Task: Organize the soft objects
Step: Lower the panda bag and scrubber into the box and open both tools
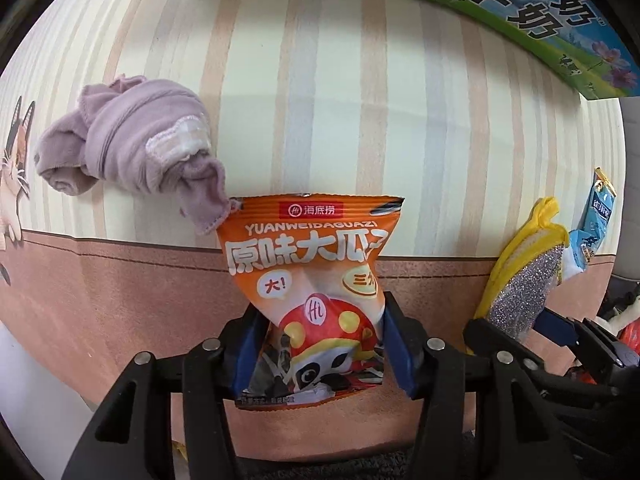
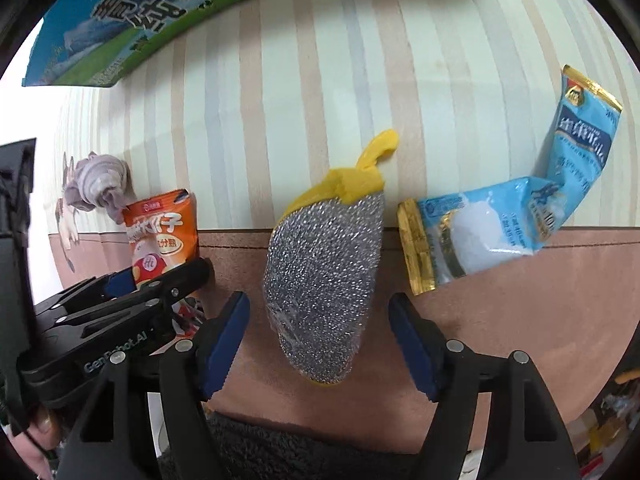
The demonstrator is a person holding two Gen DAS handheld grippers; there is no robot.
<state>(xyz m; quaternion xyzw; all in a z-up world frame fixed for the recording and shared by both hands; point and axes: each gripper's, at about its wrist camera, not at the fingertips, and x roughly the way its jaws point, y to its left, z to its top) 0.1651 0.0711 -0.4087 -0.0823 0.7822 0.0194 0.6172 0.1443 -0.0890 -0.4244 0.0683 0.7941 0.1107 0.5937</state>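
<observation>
My left gripper (image 1: 318,344) is shut on an orange snack packet (image 1: 308,280), its blue pads pinching the packet's lower half. A bundled purple cloth (image 1: 128,140) lies just up-left of the packet, its corner touching the packet's top. My right gripper (image 2: 318,344) is open, its jaws on either side of a silver scouring pad with yellow trim (image 2: 324,280), apart from it. A light-blue snack packet (image 2: 512,220) lies to its right. The left gripper (image 2: 160,280) and orange packet (image 2: 160,232) also show in the right wrist view.
The objects lie on a striped cream and brown tablecloth (image 1: 360,100). A green and blue milk carton box (image 1: 520,12) stands along the far edge; it also shows in the right wrist view (image 2: 132,16). A cat print (image 1: 14,168) is at the left.
</observation>
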